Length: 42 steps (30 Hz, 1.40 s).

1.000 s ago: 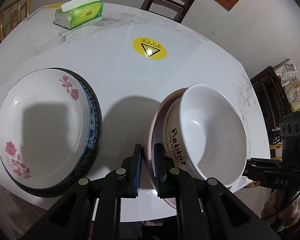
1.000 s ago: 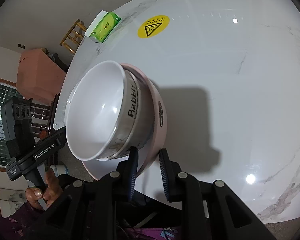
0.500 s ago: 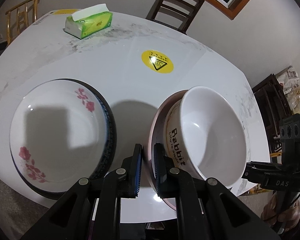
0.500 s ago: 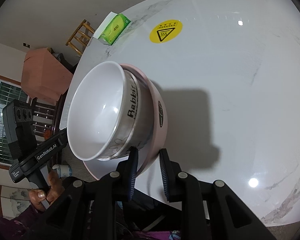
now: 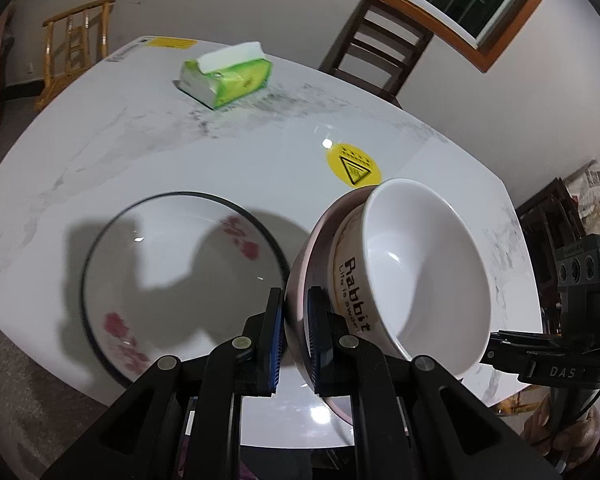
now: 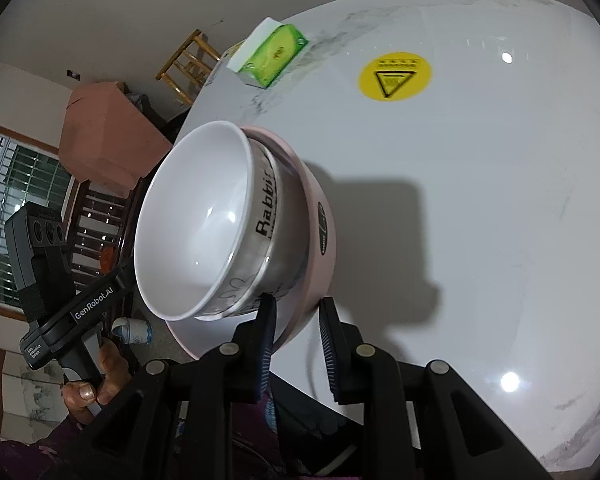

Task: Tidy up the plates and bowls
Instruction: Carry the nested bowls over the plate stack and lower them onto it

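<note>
White marbled surface [image 5: 148,148] had a flowered plate [image 5: 172,280], a green tissue pack [image 5: 228,76] further back and a yellow sticker [image 5: 354,166].

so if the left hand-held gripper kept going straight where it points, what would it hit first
The left hand-held gripper is already clamped on the pink bowl, so that rim comes with it. Beyond it, likely the flowered plate or the bare table beside it; depth is unclear.

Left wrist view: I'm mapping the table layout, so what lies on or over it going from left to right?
Flowered plate → tissue pack → yellow warning sticker → stacked bowls, pink one outermost, held up at a tilt.
</note>
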Each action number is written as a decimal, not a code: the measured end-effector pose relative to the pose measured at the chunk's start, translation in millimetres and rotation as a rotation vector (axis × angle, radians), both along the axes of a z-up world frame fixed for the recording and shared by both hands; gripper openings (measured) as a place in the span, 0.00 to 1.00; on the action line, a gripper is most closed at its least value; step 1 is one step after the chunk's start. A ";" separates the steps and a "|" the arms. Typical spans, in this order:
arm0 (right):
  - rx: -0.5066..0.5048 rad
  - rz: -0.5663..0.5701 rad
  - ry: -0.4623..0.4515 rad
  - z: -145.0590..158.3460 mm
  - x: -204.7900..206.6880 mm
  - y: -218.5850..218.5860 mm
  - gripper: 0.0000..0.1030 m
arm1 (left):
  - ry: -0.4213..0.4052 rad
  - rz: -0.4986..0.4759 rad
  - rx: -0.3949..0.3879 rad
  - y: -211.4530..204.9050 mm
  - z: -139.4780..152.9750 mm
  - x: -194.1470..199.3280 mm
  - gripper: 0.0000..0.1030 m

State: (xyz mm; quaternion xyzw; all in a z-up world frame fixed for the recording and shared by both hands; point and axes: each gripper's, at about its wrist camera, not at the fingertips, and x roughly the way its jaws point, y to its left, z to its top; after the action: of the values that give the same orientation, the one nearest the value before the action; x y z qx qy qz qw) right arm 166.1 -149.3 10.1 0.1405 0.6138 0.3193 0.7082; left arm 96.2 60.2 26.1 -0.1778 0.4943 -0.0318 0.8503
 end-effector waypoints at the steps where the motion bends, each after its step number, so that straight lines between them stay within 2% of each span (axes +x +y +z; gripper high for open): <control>1: 0.001 0.008 -0.002 1.6 1.0 5.0 0.22 | -0.001 0.006 0.000 3.0 1.2 -0.5 0.08; 11: 0.014 0.064 -0.014 13.0 9.2 48.3 0.22 | -0.013 0.076 0.012 41.9 12.6 -9.7 0.07; 23: 0.016 0.128 -0.003 9.6 18.1 94.8 0.22 | -0.005 0.156 0.016 82.2 11.4 -19.8 0.07; 42: 0.005 0.168 0.020 -1.9 18.6 126.1 0.23 | 0.012 0.214 0.002 117.8 -4.6 -28.2 0.07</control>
State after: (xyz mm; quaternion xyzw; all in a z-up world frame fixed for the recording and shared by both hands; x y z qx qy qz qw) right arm 184.7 -23.2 8.1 0.0935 0.6298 0.3777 0.6723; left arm 68.0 178.1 21.5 -0.2290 0.4776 0.0607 0.8460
